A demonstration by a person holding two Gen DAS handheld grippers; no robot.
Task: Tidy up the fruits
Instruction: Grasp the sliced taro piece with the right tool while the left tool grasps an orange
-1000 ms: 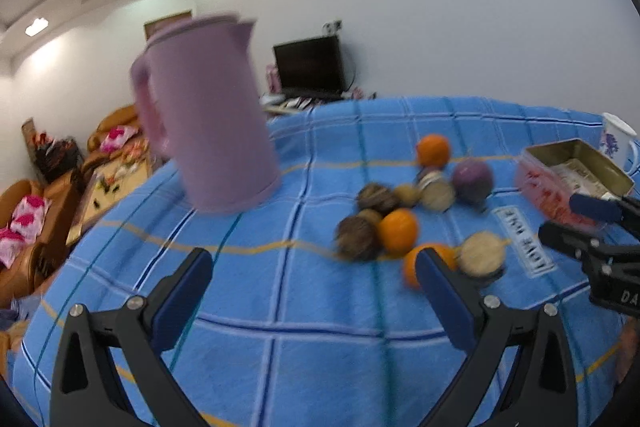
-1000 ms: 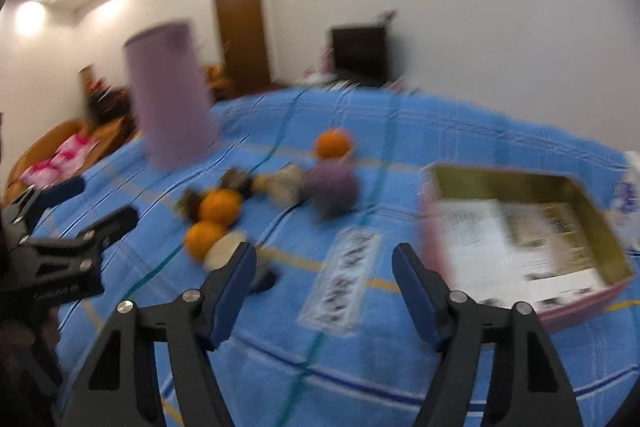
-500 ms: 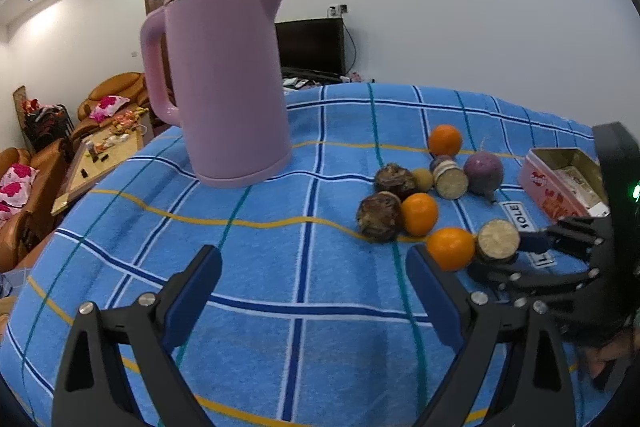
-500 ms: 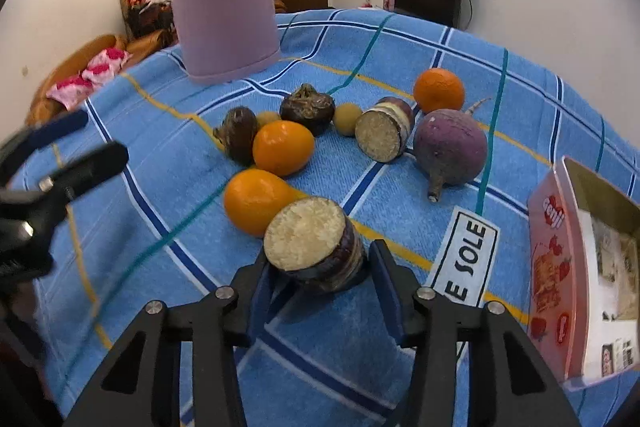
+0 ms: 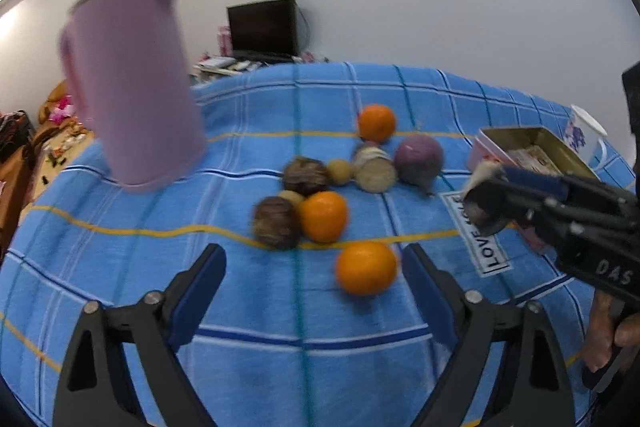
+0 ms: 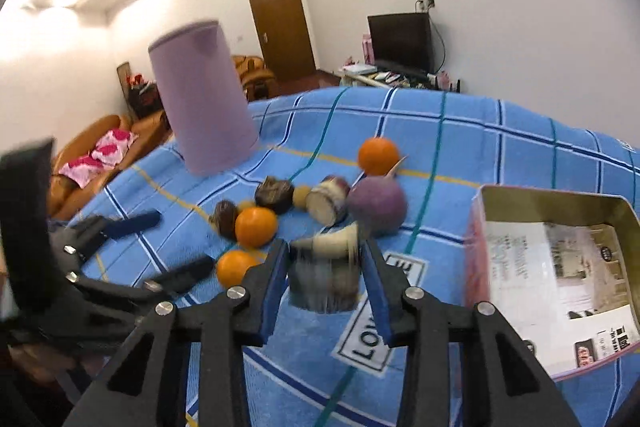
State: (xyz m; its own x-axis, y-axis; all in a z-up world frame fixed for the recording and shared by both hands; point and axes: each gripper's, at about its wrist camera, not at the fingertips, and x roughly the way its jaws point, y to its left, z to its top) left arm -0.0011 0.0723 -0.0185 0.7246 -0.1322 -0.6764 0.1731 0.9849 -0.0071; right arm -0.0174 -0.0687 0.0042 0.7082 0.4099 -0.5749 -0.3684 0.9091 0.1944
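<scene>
Fruits (image 5: 323, 215) mostly still loose; your right gripper (image 6: 325, 281) clamps one cut chunk (image 6: 324, 277), left gripper (image 5: 314, 285) closing, empty, tin (image 6: 560, 223) fruitless.

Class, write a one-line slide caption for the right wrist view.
Right tool clamps a cut root piece above the blue cloth, beside an open tin.

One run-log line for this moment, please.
right hand-held gripper: shut on cut root piece | left hand-held gripper: closing, nothing gripped, near orange | tin box: no fruit

Orange mandarins (image 5: 366, 268), lilac kettle (image 5: 134, 87), blue checked cloth (image 5: 248, 307).
</scene>
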